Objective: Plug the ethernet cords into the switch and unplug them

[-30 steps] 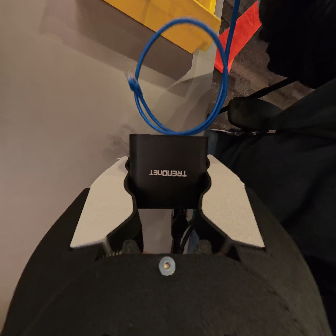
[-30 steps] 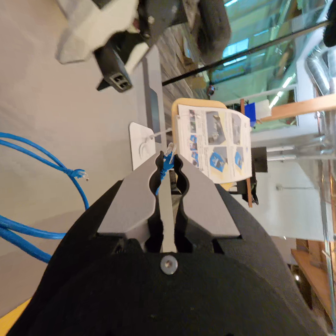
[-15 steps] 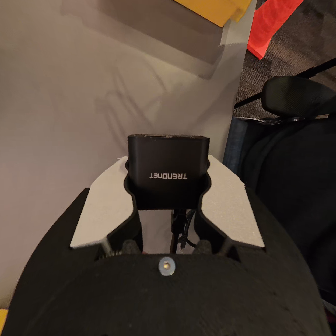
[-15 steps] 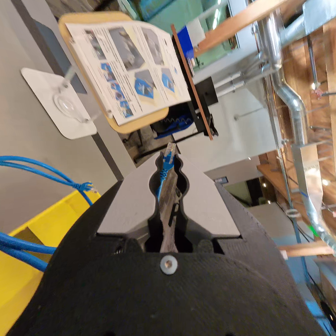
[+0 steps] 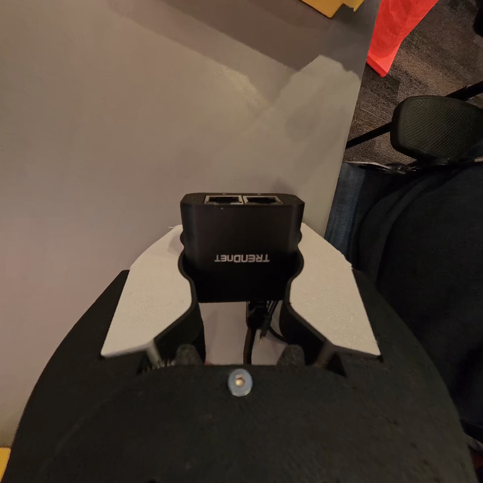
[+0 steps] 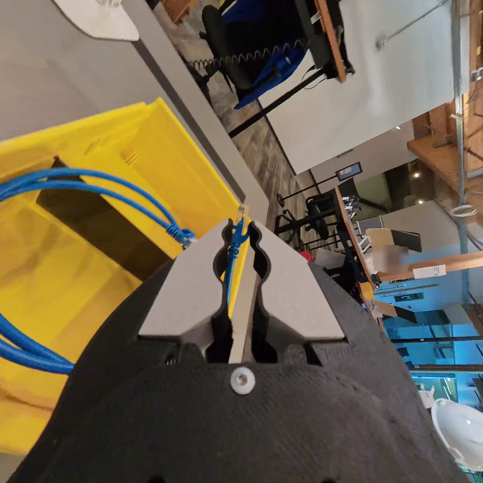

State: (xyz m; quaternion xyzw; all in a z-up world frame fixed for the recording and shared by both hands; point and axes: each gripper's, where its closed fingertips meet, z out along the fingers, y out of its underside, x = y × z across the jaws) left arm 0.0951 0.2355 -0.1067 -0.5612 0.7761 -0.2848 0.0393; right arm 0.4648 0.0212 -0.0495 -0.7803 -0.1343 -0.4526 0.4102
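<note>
where cords loop, yellow bin

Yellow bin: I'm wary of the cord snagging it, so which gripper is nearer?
Right. The right gripper, shut on the blue cord, hangs just over the yellow bin. The left gripper, shut on the switch, sits over grey tabletop, the bin far ahead.

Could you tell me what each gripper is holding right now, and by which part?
The left gripper clamps the black switch by its two sides, ports facing away. The right gripper pinches the blue ethernet cord at its boot, just behind the clear plug.
</note>
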